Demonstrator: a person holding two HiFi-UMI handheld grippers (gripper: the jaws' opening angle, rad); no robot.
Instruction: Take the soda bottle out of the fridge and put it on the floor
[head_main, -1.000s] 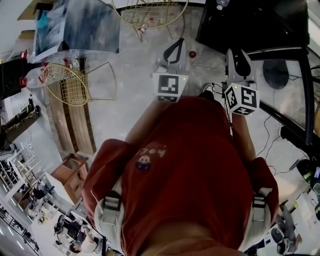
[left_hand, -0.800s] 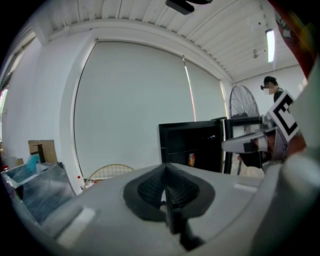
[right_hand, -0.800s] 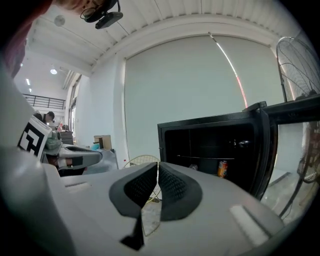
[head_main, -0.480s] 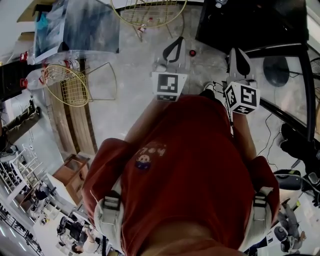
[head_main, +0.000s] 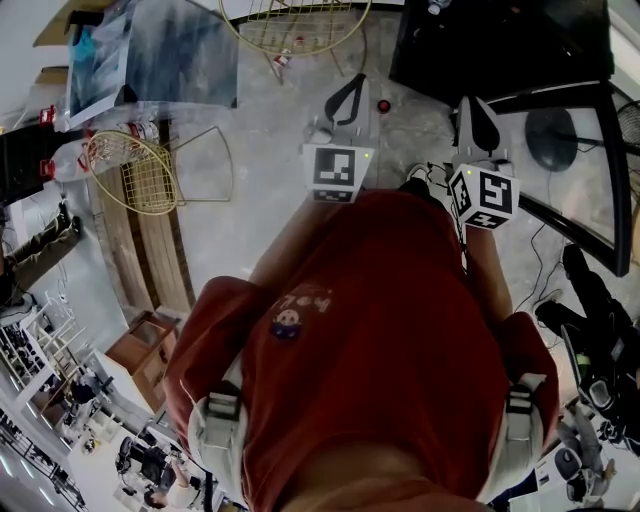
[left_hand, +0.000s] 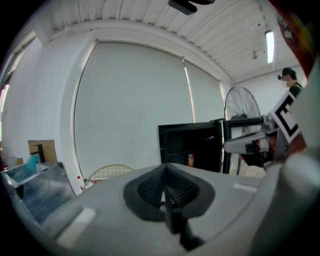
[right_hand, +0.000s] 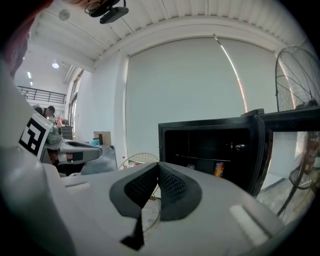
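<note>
moved: right gripper (right_hand: 157, 167) jaws stood apart a second ago and are now together, with nothing between them. Neither gripper has shifted otherwise. A dark shape (head_main: 595, 330) at the right edge of the head view has changed place; cannot tell what it is.
soda bottle (right_hand: 218, 169): small, orange-yellow label, upright on a shelf inside the fridge, toward the right of the interior. Not out yet, and well apart from both grippers.
fridge (right_hand: 200, 127): black and low, on the floor at far right of the person. The inside is dark.
fridge door (head_main: 610, 150): swung open to the right; dark frame with a glass pane.
right gripper: pads meet at the tips and it is empty. It points at the fridge opening.
left gripper (left_hand: 165, 170): jaws also closed pad to pad, empty. It sits just left of the right gripper, aimed near the fridge's left edge.
red cap (head_main: 384, 106): small round red spot on the floor, just right of the left gripper's tip and near the fridge front. Cannot tell what it belongs to.
pedestal fan (left_hand: 242, 102): behind the fridge, on its right side.
wire baskets (head_main: 130, 165): gold round mesh, one at near left beside wooden planks (head_main: 140, 250), another at far centre.
floor (head_main: 250, 200): grey concrete.
person (head_main: 380, 330): red shirt, seen from above, with both grippers held out ahead.
</note>
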